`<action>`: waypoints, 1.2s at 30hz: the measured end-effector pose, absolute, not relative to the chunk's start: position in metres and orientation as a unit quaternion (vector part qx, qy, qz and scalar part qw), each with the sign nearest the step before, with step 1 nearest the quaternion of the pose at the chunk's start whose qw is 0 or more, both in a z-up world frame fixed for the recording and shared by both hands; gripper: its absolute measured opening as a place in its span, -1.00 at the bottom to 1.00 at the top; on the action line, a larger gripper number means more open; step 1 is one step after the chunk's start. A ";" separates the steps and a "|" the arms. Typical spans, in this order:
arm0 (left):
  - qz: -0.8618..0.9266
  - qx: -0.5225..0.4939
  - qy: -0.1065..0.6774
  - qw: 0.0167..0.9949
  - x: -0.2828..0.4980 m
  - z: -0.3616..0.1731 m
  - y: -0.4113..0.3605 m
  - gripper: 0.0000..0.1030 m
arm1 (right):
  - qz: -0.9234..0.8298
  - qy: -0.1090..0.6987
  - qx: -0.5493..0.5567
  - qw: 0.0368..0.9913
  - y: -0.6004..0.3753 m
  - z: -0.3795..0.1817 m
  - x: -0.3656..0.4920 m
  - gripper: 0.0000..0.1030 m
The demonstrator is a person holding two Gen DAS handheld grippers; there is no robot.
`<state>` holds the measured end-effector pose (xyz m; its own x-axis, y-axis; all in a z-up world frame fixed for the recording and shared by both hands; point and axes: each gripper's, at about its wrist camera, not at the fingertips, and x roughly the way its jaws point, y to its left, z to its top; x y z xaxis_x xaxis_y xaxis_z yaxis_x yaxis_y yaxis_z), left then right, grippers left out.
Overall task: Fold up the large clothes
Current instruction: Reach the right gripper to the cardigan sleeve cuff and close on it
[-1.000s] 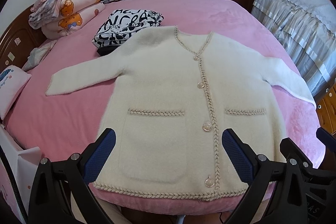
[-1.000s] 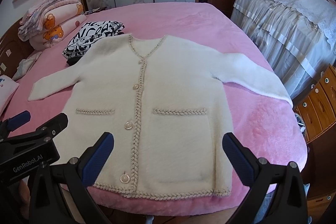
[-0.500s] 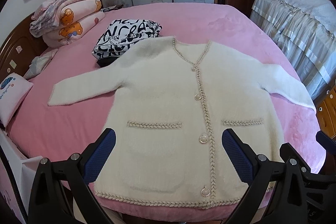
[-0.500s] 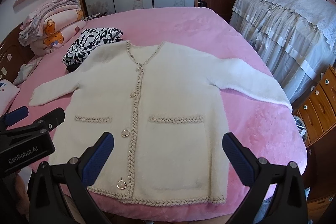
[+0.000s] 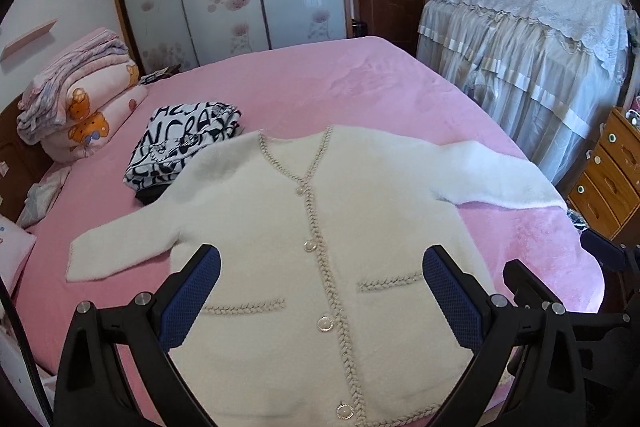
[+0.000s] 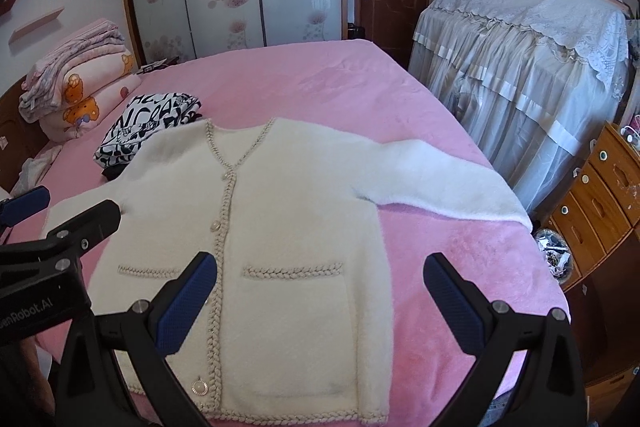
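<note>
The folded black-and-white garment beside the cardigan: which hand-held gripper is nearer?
Left. The left hand-held gripper hovers on the black-and-white garment's side; the right hand-held gripper is farther across.

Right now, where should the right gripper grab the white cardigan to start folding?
Probably the cuff of the sleeve on the cardigan, coming from the bed's right edge: that sleeve lies flat and stretched outward, clear of the body, ready to fold inward.
</note>
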<state>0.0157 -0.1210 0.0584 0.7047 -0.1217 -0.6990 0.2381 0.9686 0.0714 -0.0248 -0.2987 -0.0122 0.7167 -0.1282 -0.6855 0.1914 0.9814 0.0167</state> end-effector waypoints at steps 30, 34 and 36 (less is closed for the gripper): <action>-0.192 0.072 0.388 0.899 0.172 -0.046 -0.325 0.96 | -0.275 0.378 0.168 0.868 -0.545 -0.114 0.065 0.80; -0.183 0.067 0.392 0.899 0.187 -0.072 -0.339 0.96 | -0.275 0.393 0.217 0.850 -0.574 -0.141 0.071 0.76; -0.182 0.067 0.398 0.897 0.196 -0.083 -0.347 0.96 | -0.274 0.399 0.243 0.841 -0.587 -0.152 0.074 0.70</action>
<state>0.1957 -0.3473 -0.0834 0.6172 -0.2736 -0.7377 0.3799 0.9247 -0.0251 0.0739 -0.5868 -0.1522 0.5317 -0.2673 -0.8037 0.6551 0.7312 0.1902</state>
